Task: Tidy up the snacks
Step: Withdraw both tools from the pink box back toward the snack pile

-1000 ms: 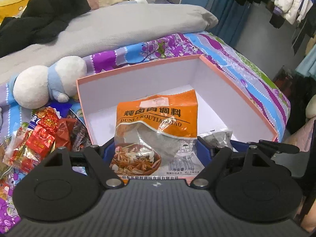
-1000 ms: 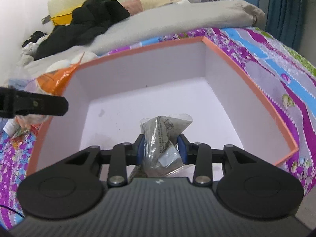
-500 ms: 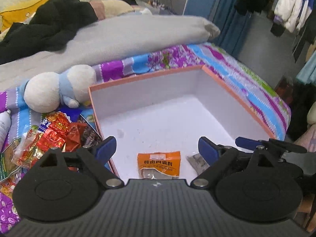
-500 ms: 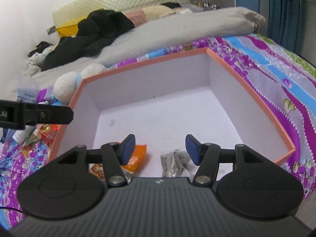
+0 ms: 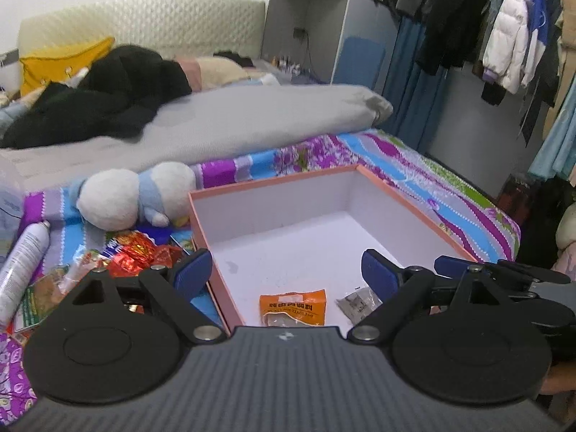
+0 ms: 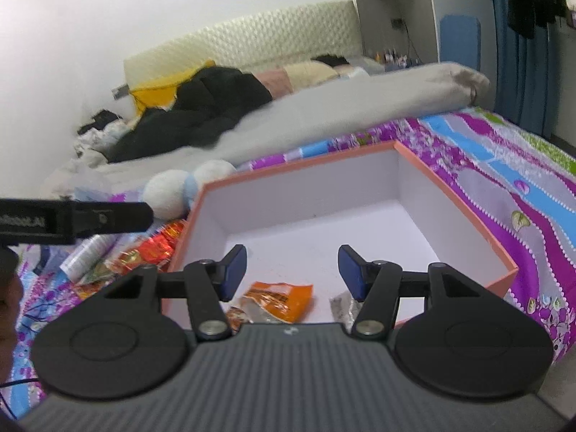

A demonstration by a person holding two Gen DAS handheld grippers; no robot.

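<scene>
An open box with orange rim (image 5: 273,183) (image 6: 298,169) and white inside sits on the bed. On its floor near the front lie an orange seasoning packet (image 5: 292,306) (image 6: 277,297) and a small clear packet (image 5: 356,302) (image 6: 342,306). My left gripper (image 5: 286,273) is open and empty, raised above the box's front. My right gripper (image 6: 292,270) is open and empty, above the two packets. A pile of red and mixed snack packets (image 5: 133,255) (image 6: 151,250) lies left of the box.
A white and blue plush toy (image 5: 133,198) lies behind the snack pile. A white spray can (image 5: 21,266) lies at far left. A grey duvet (image 5: 223,122) and dark clothes cover the bed behind. Hanging clothes (image 5: 511,28) are at the right.
Both grippers opened and let go of their packets, which now lie on the box floor. Both grippers then rose and pulled back from the box.
</scene>
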